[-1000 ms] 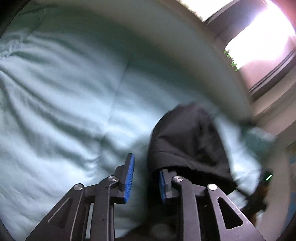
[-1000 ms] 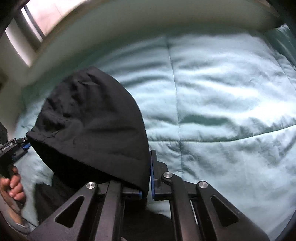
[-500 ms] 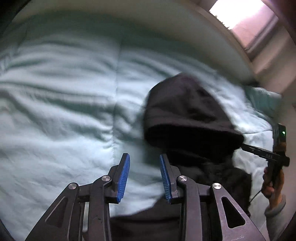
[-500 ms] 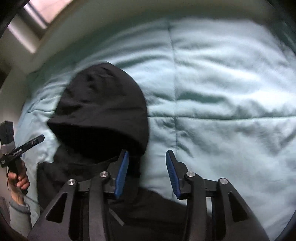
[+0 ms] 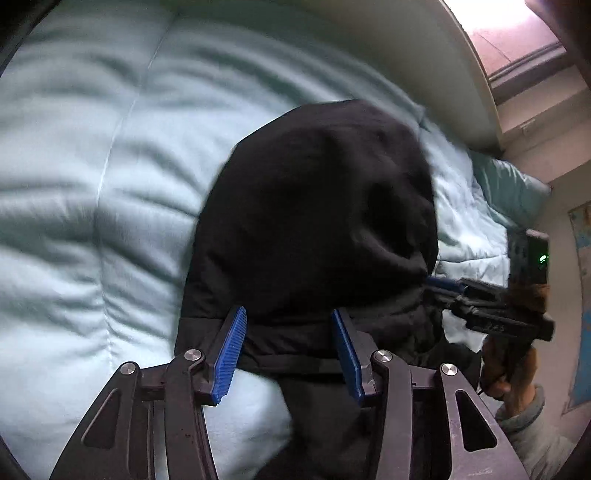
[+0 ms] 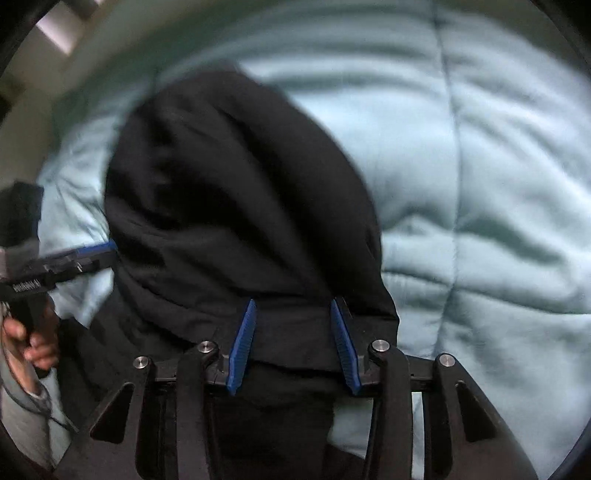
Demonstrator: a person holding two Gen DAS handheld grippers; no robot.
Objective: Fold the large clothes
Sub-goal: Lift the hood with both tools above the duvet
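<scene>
A black hooded garment (image 5: 317,206) lies on a pale green quilt (image 5: 92,184), its hood spread flat pointing away from me. It also shows in the right wrist view (image 6: 229,206). My left gripper (image 5: 288,343) is open, its blue pads straddling the garment's near-left edge just below the hood. My right gripper (image 6: 295,339) is open, its pads straddling the garment's near-right edge. Each gripper shows in the other's view: the right one (image 5: 491,310) and the left one (image 6: 55,266) both reach the hood's sides. The garment's lower body is hidden under the grippers.
The quilt (image 6: 480,184) covers the bed. A curved pale bed frame (image 5: 424,48) borders the far edge, with a window (image 5: 509,29) behind. A green pillow (image 5: 509,184) lies at the far right. A hand (image 6: 33,339) holds the left gripper's handle.
Both grippers have let go of the hood and opened wide. The hood has dropped flat onto the quilt. Both grippers have moved in close over the garment's near edge.
</scene>
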